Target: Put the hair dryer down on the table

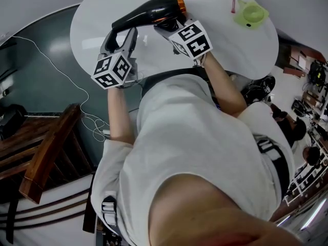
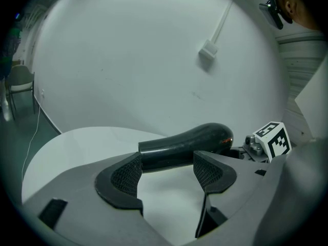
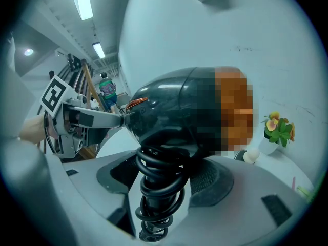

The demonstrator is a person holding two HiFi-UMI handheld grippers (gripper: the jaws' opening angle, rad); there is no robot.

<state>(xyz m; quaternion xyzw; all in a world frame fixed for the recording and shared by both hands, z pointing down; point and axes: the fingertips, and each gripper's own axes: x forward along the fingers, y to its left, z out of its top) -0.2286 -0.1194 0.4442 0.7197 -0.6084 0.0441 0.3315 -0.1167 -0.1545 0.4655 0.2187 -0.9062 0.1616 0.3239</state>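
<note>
Grey left tongs (image 2: 166, 172) are hanging released, the handle of the black, orange-nozzled hair dryer (image 1: 146, 13) crossing just past their tips. Right tongs (image 3: 160, 181) are clenching its coiled black cord (image 3: 156, 199), the coil half hiding their pads. Whether the dryer is touching the round white bench (image 1: 225, 45) is unclear; bare bench is spreading beyond it toward the far edge.
</note>
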